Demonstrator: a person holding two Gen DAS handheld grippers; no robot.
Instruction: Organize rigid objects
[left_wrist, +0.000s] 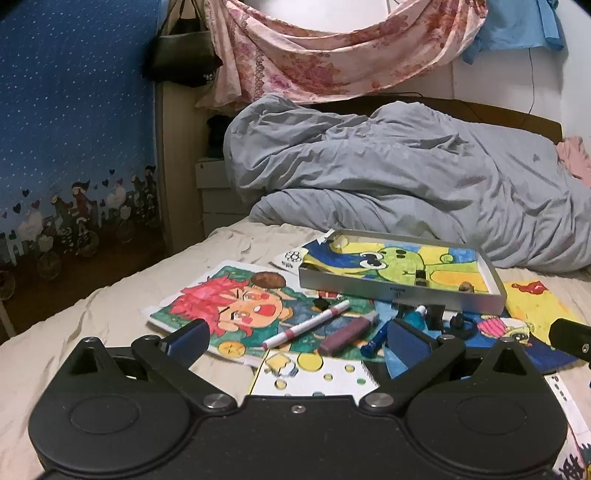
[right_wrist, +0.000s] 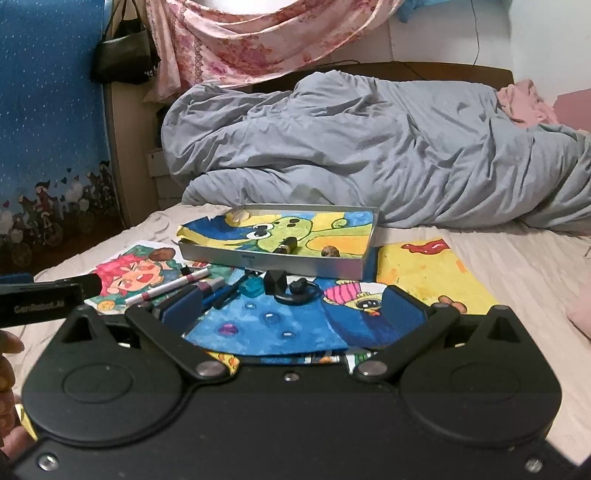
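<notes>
Left wrist: both grippers' jaws wide, empty; pens w/ clutter before tray.

The left gripper, seen at the left edge of the right wrist view, bears white lettering that reads roughly "GenRobot.AI". The small dark mark on the silver tray front wall is illegible.

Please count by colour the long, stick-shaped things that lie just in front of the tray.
White pen: 1
Maroon tube: 1
Blue pen: 1
Total: 3
</notes>
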